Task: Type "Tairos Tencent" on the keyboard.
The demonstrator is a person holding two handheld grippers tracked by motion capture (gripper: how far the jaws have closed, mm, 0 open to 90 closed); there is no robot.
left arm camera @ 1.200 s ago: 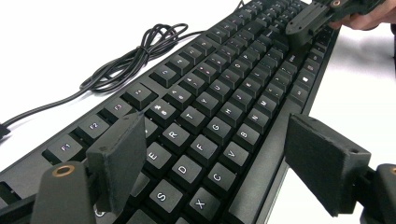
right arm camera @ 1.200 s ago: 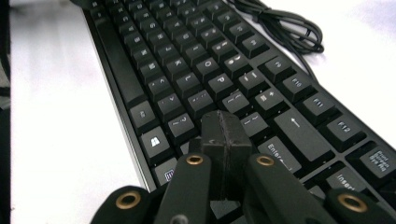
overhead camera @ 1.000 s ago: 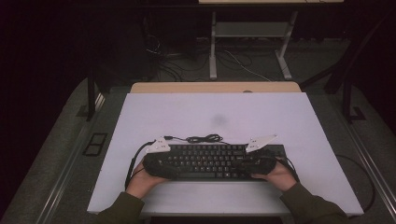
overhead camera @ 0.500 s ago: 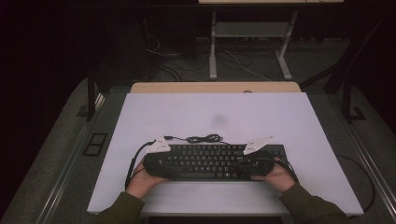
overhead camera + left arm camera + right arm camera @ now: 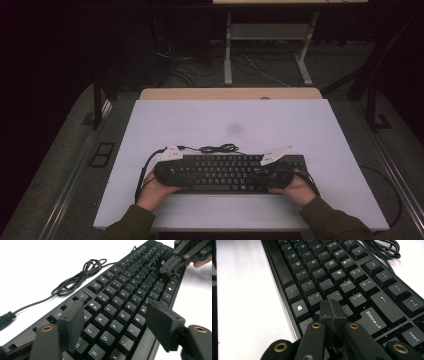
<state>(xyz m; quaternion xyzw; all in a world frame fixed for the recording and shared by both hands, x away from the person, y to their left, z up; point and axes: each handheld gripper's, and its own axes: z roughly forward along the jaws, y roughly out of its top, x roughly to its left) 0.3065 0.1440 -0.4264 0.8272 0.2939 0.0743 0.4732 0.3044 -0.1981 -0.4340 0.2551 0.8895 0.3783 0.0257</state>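
Observation:
A black keyboard (image 5: pixel 225 172) lies on the white table (image 5: pixel 230 120) near its front edge, and its coiled cable (image 5: pixel 217 148) lies just behind it. My left gripper (image 5: pixel 116 315) hovers over the keyboard's left end. Its jaws stand apart above the letter keys (image 5: pixel 110 312) and have just been closing, with the pads pressing on nothing. My right gripper (image 5: pixel 332 308) is shut, its tips together and down among the keys left of Enter (image 5: pixel 372 318). In the left gripper view the right gripper (image 5: pixel 170 265) is at the far end. From above, the hands hold the left gripper (image 5: pixel 167 170) and the right gripper (image 5: pixel 272 175).
The cable's loops (image 5: pixel 80 277) lie on the table behind the function keys. A wooden edge (image 5: pixel 230 93) borders the table's far side. Beyond it are a desk frame (image 5: pixel 270 32) and loose floor cables (image 5: pixel 260 65).

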